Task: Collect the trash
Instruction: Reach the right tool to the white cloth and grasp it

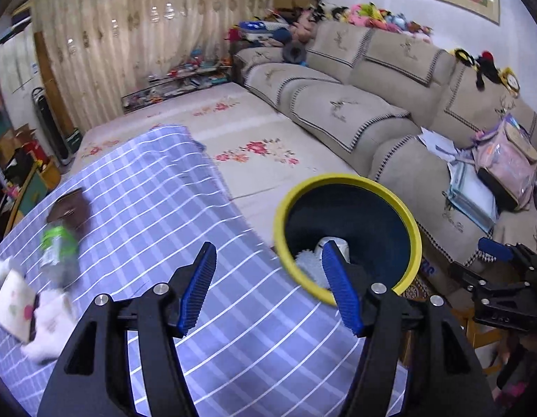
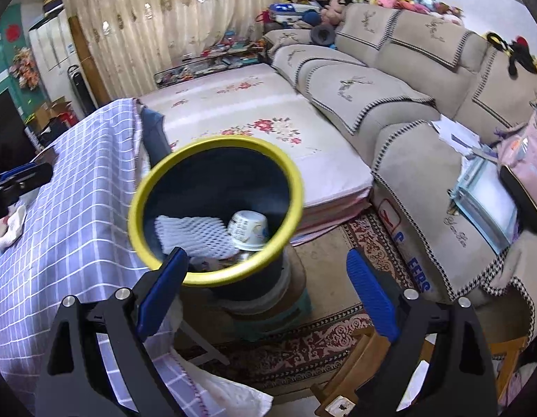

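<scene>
A dark bin with a yellow rim [image 2: 213, 278] stands beside the table; it also shows in the left wrist view [image 1: 413, 222]. Inside lie a white foam net [image 2: 192, 232] and a paper cup [image 2: 249, 227]. My right gripper [image 2: 268, 271] is open and empty, just above and right of the bin. My left gripper [image 1: 268, 271] is open and empty over the table's right edge near the bin. On the purple checked tablecloth [image 1: 164, 208], at the left, lie a green-labelled bottle [image 1: 58, 246], a brown wrapper [image 1: 72, 208], a white patterned carton [image 1: 14, 299] and white tissue [image 1: 49, 330].
A beige sofa [image 2: 407, 104] with bags and papers runs along the right. A floral mat [image 2: 251, 121] lies beyond the bin. The bin stands on a stool [image 2: 268, 309] over a patterned rug [image 2: 303, 347]. A wooden chair [image 2: 355, 382] is at the lower right.
</scene>
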### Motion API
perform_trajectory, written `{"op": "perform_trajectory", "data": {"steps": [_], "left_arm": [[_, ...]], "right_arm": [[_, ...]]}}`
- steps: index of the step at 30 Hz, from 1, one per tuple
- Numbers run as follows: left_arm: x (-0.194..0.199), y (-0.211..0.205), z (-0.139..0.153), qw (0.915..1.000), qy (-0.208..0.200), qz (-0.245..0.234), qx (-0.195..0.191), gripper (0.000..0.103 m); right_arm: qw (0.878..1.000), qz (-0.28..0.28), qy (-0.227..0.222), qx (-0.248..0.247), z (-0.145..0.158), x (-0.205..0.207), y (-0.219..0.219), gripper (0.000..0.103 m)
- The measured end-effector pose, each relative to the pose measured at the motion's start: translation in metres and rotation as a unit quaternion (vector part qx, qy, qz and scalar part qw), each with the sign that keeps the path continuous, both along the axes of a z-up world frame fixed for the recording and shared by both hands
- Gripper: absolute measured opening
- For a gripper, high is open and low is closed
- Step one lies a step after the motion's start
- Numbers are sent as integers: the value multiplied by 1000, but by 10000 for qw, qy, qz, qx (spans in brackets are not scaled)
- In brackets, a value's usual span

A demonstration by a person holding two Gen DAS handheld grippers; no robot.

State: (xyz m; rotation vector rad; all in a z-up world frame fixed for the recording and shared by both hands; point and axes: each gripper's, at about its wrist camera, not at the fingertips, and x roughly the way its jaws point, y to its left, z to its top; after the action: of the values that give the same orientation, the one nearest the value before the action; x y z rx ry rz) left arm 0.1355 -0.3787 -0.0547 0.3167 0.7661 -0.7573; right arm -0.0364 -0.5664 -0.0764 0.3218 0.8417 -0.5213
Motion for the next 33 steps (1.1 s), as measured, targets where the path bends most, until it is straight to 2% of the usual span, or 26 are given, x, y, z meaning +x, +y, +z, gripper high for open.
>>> {"op": "perform_trajectory", "data": {"steps": [9,15,19,25,29,31,33], "left_arm": [[-7,67,15,9991,-38,355,-245,63],[-9,161,14,9932,1,1110,-360,64],[-12,239,9,9815,-77,1885,-333,65],[-25,358,-1,9487,-78,3127,-459,67],[-33,409,-12,9316,-3,3584,-610,68],[-35,423,-15,9274,49,3677,-686,68],[-35,423,-16,9279,61,3660,-699,68]], "right_arm": [[9982,567,-36,-185,19,33,50,88],[9915,1284,-119,-194,26,74,104,88],[9822,1867,-166,-129,28,106,146,88],[9608,2765,-189,-3,27,160,217,88],[9436,3296,-243,176,29,195,268,88],[9373,3469,-246,244,27,211,288,88],[9330,3585,-161,275,22,228,308,88]]}}
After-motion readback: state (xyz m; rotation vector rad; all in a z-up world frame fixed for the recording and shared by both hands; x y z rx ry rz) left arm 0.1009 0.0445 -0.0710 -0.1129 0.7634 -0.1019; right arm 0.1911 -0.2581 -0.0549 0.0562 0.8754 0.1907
